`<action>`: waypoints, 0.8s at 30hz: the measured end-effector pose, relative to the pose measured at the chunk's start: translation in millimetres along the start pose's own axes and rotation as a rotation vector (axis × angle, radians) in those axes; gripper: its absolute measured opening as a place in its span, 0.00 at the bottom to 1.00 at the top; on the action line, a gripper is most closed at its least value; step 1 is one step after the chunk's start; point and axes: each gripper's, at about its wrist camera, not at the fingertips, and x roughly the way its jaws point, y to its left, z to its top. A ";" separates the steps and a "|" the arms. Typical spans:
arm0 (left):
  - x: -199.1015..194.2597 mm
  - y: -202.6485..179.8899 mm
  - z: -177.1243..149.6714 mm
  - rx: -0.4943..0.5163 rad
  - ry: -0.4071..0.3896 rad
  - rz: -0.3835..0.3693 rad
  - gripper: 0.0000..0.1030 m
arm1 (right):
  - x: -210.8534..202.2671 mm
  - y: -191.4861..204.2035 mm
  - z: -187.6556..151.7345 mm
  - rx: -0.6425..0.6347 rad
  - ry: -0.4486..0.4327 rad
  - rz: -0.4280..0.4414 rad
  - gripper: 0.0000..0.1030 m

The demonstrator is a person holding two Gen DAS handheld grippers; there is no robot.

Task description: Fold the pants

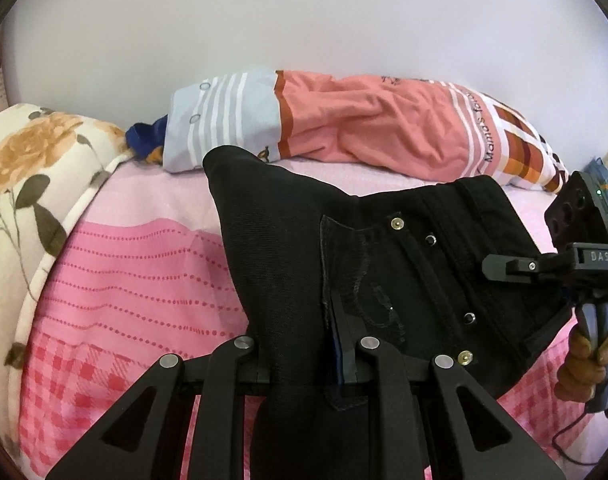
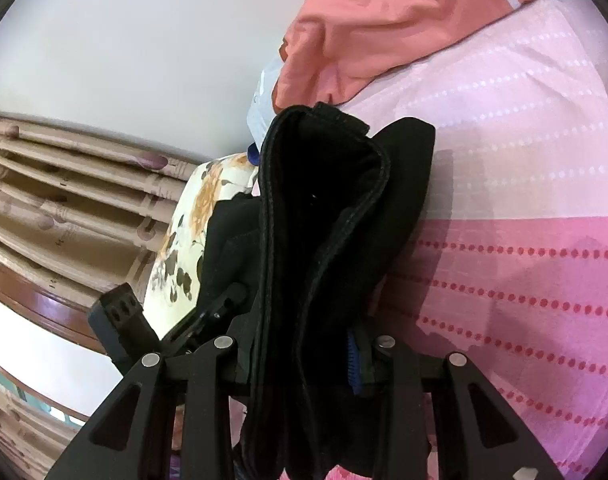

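Left wrist: both grippers [image 1: 307, 360] [image 2: 304, 360] clamp the black pants [image 1: 383, 248].

Black pants [image 1: 383, 248] over pink bedsheet [image 1: 144, 264]

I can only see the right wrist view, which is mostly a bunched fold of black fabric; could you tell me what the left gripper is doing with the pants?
Observer: The left gripper is shut on the black pants, gripping near the back pocket seam.
Operator: Thank you. Can you see my right gripper from there?
Observer: Yes, the right gripper sits at the right edge of the left wrist view, clamped on the waistband end, with a hand on its handle.
Operator: Is the waistband spread out between the two?
Observer: It is; metal rivets show along the spread panel, which hangs above the pink bedsheet.
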 end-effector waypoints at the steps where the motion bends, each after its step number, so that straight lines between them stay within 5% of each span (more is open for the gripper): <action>1: 1.4 1.3 -1.1 -0.003 0.000 -0.001 0.20 | -0.3 -0.1 -0.1 0.000 -0.001 0.000 0.30; 9: 12.3 9.2 -9.1 -0.017 0.003 0.007 0.25 | 1.4 -6.8 -1.6 0.025 -0.008 -0.021 0.30; 24: 24.6 23.5 -27.9 -0.076 -0.020 0.122 0.71 | 3.1 -3.7 -9.1 -0.029 -0.062 -0.170 0.37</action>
